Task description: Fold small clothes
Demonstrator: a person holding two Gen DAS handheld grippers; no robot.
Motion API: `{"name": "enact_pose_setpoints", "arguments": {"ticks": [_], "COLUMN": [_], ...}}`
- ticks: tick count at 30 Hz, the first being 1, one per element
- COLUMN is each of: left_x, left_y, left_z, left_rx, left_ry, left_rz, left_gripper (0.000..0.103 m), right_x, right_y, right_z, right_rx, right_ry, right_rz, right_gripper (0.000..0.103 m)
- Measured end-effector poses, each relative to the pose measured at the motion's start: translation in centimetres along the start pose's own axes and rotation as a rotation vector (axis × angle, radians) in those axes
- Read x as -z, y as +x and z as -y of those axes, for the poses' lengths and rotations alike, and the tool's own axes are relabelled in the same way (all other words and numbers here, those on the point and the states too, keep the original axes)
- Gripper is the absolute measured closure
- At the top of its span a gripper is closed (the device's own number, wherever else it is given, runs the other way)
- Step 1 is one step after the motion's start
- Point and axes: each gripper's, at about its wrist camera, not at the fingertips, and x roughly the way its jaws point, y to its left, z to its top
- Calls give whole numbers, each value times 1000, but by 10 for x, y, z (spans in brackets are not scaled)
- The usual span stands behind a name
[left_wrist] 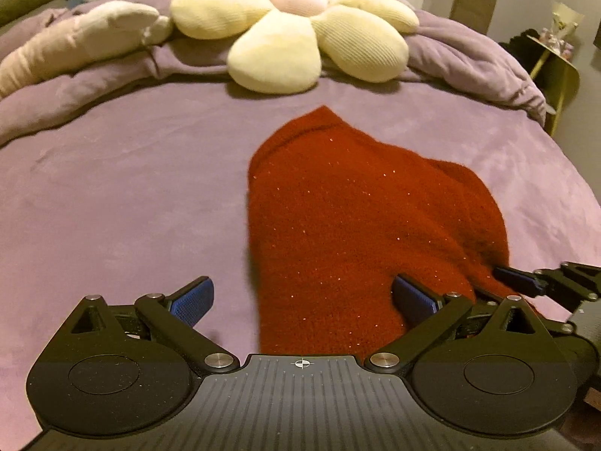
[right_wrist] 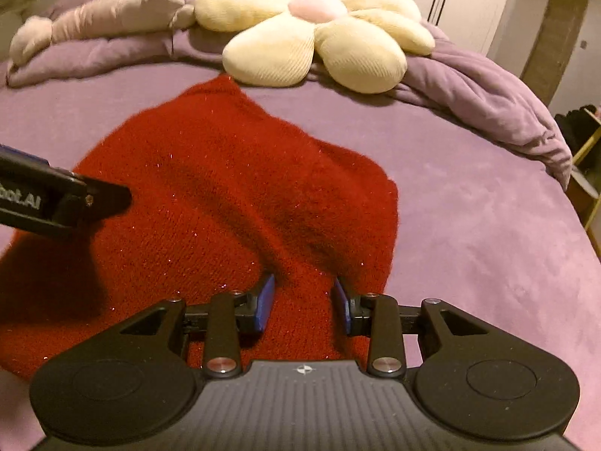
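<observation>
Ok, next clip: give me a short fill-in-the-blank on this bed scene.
1. The garment lying on the bed is ____ in colour.
2. The pillow behind it is shaped like a ____.
3. The left gripper has its jaws wide ____.
4. Both fingers of the right gripper lie over the ____.

Missing words: red; flower; open; garment

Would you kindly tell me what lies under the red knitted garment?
The red knitted garment lies on the purple bedspread, which shows all around it. Whether anything else sits beneath it cannot be seen, since the knit covers that area.
</observation>
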Motion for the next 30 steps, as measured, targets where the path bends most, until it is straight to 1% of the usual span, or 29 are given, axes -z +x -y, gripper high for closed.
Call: {"name": "enact_pose_setpoints", "arguments": {"ticks": [4, 6, 8, 9, 11, 12, 13, 14, 15, 17, 18, 20, 22, 23, 24, 25, 27, 28, 30], "left_x": [3, 4, 6, 10, 26, 36, 48, 61, 73, 98, 109, 127, 137, 139, 141, 141, 140, 140, 142], "left_y": [5, 3, -9, -22, -51, -65, -76, -84, -90, -98, -101, -106, -108, -109, -111, -114, -117, -119, -121], "left_z": [0, -3, -12, -18, -29, -34, -39, -44, -50, -61, -66, -74, -82, -84, -86, -88, -91, -91, -87], "left_rx": [4, 13, 24, 33, 65, 61, 38, 21, 11, -15, -29, -60, -82, -99, -107, -105, -94, -86, -77], "left_ry": [-11, -33, -94, -127, -143, -153, -177, -204, -233, -292, -309, -318, -303, -299, -295, -293, -302, -307, -297], "left_rz": [3, 5, 1, 4, 48, 71, 78, 75, 67, 37, 21, -16, -49, -56, -55, -49, -36, -27, -14], "left_gripper": [0, 0, 0, 0, 0, 0, 0, 0, 0, 0, 0, 0, 0, 0, 0, 0, 0, 0, 0], "right_x": [-2, -4, -5, -8, -8, -6, -3, -1, 0, -2, -2, 2, 14, 20, 23, 21, 15, 16, 26], "right_y": [6, 5, -1, -7, -35, -55, -69, -85, -93, -101, -100, -89, -69, -62, -63, -68, -81, -92, -107], "right_z": [3, 3, 0, -1, -4, -6, -7, -12, -16, -32, -41, -59, -72, -77, -80, -82, -74, -68, -54], "right_rx": [-15, -12, 2, 10, 13, -7, -38, -87, -121, -213, -245, -258, -238, -230, -217, -206, -195, -183, -93], "right_ry": [13, 12, 3, 4, 48, 78, 99, 128, 145, 160, 154, 149, 124, 98, 73, 61, 79, 97, 130], "right_rz": [-23, -35, -31, -22, 22, 66, 108, 150, 161, 157, 146, 103, 52, 42, 56, 54, 50, 75, 116], "right_gripper": [71, 70, 68, 67, 67, 67, 67, 67, 67, 68, 68, 72, 72, 72, 72, 72, 74, 74, 73]}}
